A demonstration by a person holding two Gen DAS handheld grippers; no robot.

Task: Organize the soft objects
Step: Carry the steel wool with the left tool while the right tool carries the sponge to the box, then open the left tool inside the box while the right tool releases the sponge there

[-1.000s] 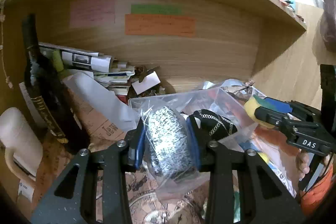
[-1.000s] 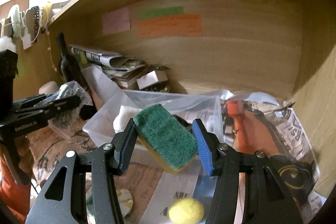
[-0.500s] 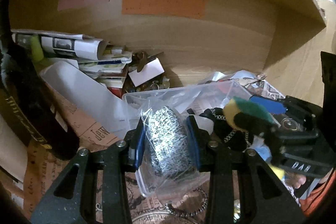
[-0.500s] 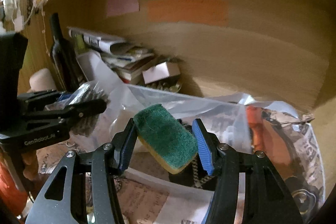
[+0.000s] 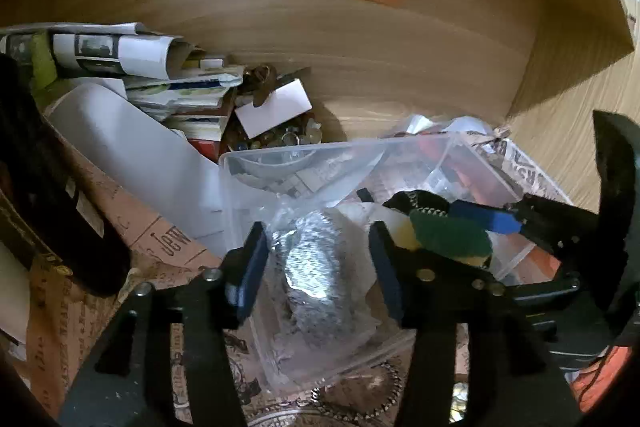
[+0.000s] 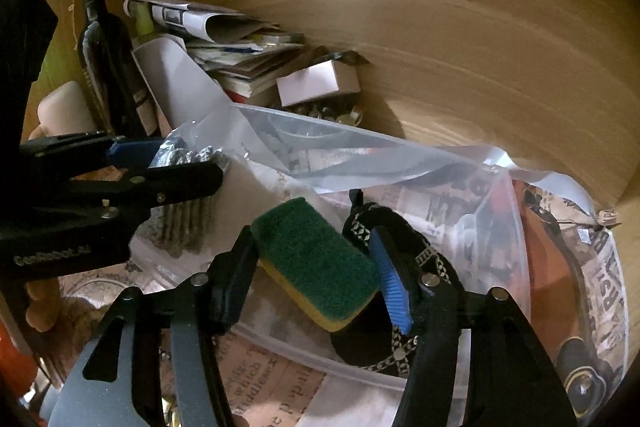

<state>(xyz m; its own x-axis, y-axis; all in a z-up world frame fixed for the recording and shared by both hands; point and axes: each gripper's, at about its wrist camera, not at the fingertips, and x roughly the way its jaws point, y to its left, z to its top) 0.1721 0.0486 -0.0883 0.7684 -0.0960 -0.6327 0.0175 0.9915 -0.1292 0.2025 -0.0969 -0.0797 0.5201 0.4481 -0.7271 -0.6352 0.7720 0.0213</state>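
Note:
My left gripper is shut on a clear bag holding a silver-grey scouring pad, over the left end of a clear plastic bin. It also shows in the right wrist view with the bagged pad. My right gripper is shut on a green and yellow sponge above the bin; the sponge also shows in the left wrist view. A black item with a chain pattern lies in the bin.
A dark wine bottle stands at the left by a white roll and stacked papers. A white card box sits behind the bin. The wooden back wall carries pink, green and orange notes. Newspaper lies at right.
Both grippers have moved forward and down into the shelf, over the clear bin. The sponge and the bagged pad stay held and are closer together.

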